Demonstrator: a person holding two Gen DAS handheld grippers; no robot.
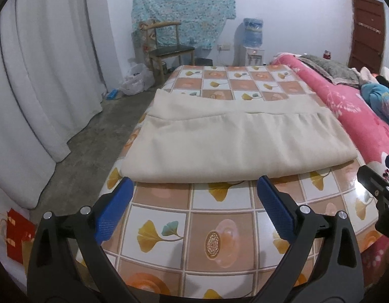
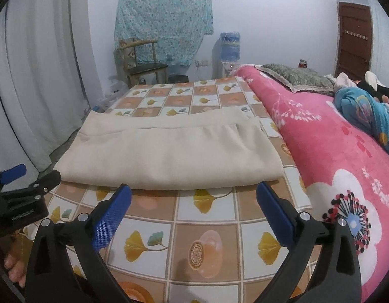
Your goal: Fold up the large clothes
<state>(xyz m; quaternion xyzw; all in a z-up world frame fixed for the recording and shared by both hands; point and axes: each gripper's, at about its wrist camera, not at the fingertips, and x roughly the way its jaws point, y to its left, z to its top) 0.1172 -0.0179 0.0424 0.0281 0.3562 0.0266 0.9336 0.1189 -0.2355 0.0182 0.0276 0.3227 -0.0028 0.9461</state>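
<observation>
A cream garment (image 1: 232, 141) lies folded into a flat rectangle on the tiled-pattern table cover (image 1: 219, 217), its near fold facing me. In the left wrist view my left gripper (image 1: 195, 184) stands open just short of that near edge, blue pads wide apart with nothing between them. The right wrist view shows the same cream garment (image 2: 169, 151) with my right gripper (image 2: 194, 189) open in front of its near edge, apart from the cloth. Each gripper's black frame shows at the side of the other's view.
A pink flowered blanket (image 2: 333, 156) with a pillow and clothes lies along the right. Beyond the table stand a wooden chair (image 1: 169, 48) and a water dispenser (image 1: 252, 40). White curtains (image 1: 42, 75) hang on the left over a concrete floor, and a brown door (image 2: 353, 40) is far right.
</observation>
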